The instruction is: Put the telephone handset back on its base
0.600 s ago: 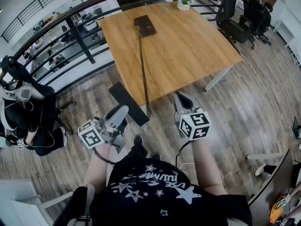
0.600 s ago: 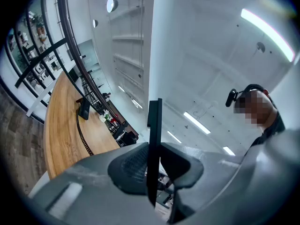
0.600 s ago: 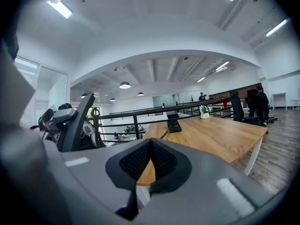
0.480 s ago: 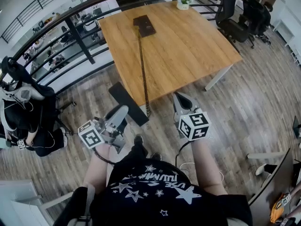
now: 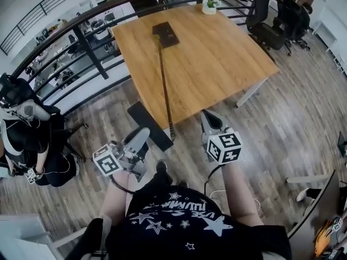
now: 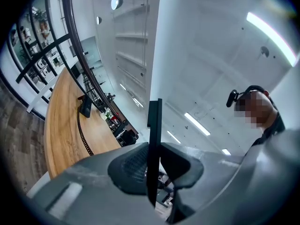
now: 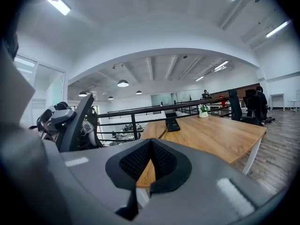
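Note:
The black telephone base (image 5: 166,33) stands at the far end of the wooden table (image 5: 217,64). From it the coiled cord (image 5: 164,85) runs across the tabletop and drops over the near edge. The cord ends at the flat black handset (image 5: 149,124), which hangs off the table over the floor. My left gripper (image 5: 142,134) is shut on the handset (image 6: 153,139), which shows edge-on between the pads. My right gripper (image 5: 210,118) hovers at the table's near edge, shut, with its pads (image 7: 140,161) together and nothing in them. The right gripper view shows the base (image 7: 172,124) straight ahead.
A dark metal railing (image 5: 81,37) runs behind and left of the table. A small potted plant (image 5: 210,4) sits at the far edge. Black office chairs (image 5: 268,20) stand at the right, another chair with gear (image 5: 21,118) at the left. Wood floor lies below.
Almost nothing: the head view has shifted slightly, and both grippers sit a touch lower in it. The left keeps its hold on the handset.

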Tool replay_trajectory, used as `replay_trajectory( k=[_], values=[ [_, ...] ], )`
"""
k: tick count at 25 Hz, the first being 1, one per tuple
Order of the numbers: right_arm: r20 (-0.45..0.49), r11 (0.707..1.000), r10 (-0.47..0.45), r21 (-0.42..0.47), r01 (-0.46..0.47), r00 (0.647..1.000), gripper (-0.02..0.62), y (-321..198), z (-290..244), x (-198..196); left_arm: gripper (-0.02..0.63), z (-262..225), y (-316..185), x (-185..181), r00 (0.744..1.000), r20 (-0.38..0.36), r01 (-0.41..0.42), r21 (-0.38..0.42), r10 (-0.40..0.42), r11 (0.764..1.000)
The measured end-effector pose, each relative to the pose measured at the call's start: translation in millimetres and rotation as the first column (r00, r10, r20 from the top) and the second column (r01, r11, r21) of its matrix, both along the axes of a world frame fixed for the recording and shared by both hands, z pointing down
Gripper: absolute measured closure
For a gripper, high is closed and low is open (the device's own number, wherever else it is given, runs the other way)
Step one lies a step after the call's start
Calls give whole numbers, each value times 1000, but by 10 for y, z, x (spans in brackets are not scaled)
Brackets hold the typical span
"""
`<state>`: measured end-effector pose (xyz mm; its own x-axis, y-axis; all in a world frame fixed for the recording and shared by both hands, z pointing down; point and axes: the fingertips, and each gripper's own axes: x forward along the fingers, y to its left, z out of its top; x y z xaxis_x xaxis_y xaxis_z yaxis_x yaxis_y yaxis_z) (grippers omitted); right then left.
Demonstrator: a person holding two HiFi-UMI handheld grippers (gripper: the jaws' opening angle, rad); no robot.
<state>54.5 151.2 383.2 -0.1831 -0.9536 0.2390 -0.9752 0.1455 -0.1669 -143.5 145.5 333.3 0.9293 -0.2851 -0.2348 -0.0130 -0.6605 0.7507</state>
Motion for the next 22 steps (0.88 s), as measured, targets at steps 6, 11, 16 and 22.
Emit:
replay_trajectory(
  k=[6,11,16,22],
  values=[
    [8,999,43,4,-44,999,597,-272,-85,40,525,-130,-408,-30,999,-32,-12,20,13,1000],
    [-14,997,80,12,-80,997,597,-571,-191,74,525,-234,-824,-69,998,-65,-20,33,23,999],
    [-22,994,111,-1,-111,994,597,-934,-185,6,525,-216,-1185,-157,996,-78,-41,26,43,999],
    [-47,988,151,-27,-152,987,597,-1179,-51,-114,525,-24,-1466,-287,993,-74,-94,-7,93,996]
  ],
)
